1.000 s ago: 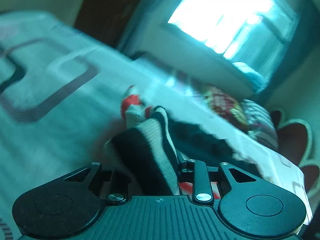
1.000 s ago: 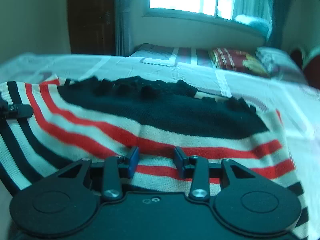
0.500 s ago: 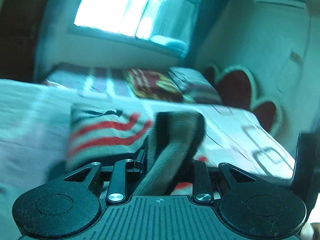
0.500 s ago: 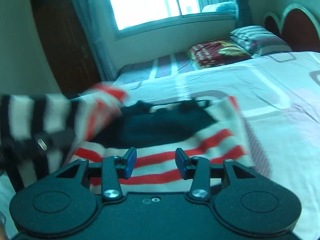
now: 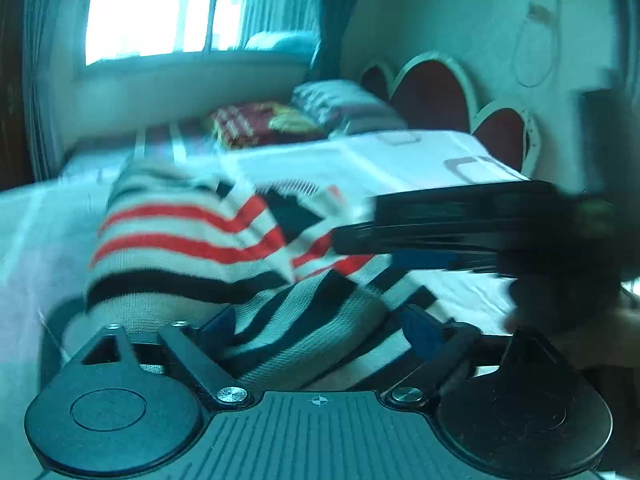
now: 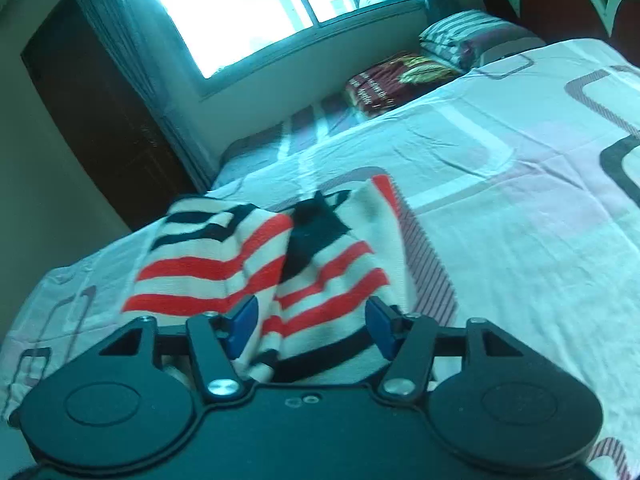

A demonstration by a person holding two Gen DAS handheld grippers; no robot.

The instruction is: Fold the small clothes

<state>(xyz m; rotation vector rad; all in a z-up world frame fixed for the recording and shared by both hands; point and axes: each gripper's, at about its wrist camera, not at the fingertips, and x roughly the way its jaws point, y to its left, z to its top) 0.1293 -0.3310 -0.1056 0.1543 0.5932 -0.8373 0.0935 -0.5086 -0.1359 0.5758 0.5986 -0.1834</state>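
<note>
Left wrist view: left tool (image 5: 316, 326) just spread, striped garment (image 5: 192, 236) released
Right tool (image 6: 310, 320): just widened, unclamped over garment
Garment on bed (image 6: 500, 208): side fold laid

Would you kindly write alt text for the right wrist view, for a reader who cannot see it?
A striped sweater in red, black and cream lies folded on a white patterned bedsheet, its near edge between the open jaws of the right gripper, which have just been opening. Behind are pillows, a bright window and a dark door.
</note>
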